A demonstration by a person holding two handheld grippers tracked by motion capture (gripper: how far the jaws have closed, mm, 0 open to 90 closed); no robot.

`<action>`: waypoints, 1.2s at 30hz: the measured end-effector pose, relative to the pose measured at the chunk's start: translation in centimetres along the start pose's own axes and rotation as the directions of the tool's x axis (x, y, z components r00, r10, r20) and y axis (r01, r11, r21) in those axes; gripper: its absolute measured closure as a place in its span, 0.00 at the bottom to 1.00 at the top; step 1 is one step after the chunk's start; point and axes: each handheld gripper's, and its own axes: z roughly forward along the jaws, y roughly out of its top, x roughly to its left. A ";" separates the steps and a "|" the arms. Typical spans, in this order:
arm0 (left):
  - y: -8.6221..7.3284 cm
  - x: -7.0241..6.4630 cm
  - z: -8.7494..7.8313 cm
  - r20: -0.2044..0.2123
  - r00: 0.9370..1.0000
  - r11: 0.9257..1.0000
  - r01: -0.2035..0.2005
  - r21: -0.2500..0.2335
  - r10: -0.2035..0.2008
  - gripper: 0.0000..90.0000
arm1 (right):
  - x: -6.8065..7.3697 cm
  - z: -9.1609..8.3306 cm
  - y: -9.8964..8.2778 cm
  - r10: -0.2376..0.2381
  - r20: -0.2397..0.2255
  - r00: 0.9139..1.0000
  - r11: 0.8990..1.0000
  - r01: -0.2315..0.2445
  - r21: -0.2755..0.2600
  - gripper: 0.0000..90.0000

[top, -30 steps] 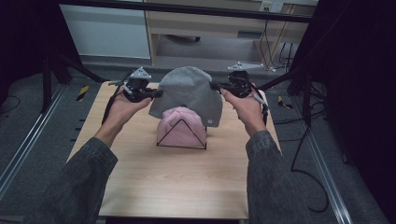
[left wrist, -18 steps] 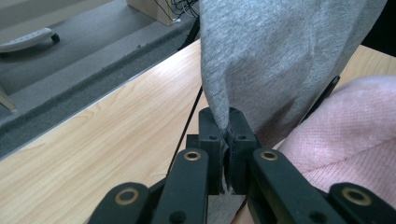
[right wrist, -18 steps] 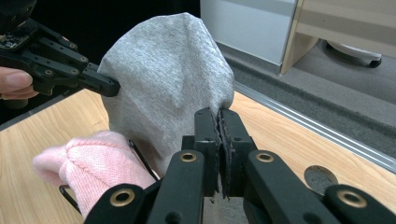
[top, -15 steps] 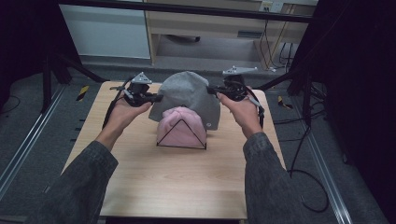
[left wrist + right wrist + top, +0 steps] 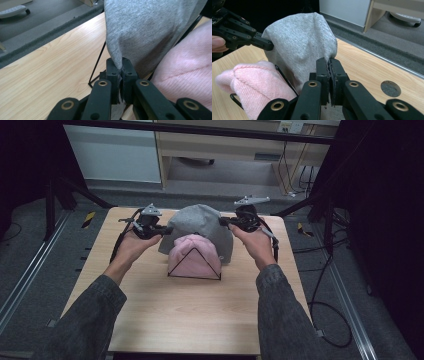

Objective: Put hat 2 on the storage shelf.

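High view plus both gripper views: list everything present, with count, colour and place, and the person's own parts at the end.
grey beanie: 1, grey, held up by its edges at the table's far middle, behind the pink one
pink beanie: 1, pink, on a black wire stand, table centre
wire stand: 1, black, under the pink beanie
table: 1, light wood
round hole: 1, dark, in the tabletop
left gripper: 1, black, shut on the grey beanie's edge
right gripper: 1, black, shut on the opposite edge
sleeves: 2, dark grey, bottom
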 end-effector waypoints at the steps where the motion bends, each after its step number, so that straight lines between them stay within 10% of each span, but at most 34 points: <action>1: -0.1 0.0 0.1 0.000 1.000 1.000 0.004 0.001 -0.004 0.96 | 0.0 0.1 0.0 -0.003 0.000 1.000 1.000 0.003 0.003 0.97; 22: -3.1 0.5 0.9 -0.003 0.999 0.998 0.051 0.040 -0.050 0.95 | 0.6 2.0 -0.5 -0.002 -0.007 1.000 0.999 0.003 0.040 0.96; 36: -3.0 0.2 1.0 -0.031 0.997 0.996 0.076 0.037 -0.074 0.69 | 0.4 1.8 -1.1 0.017 0.006 1.000 0.999 -0.018 0.045 0.83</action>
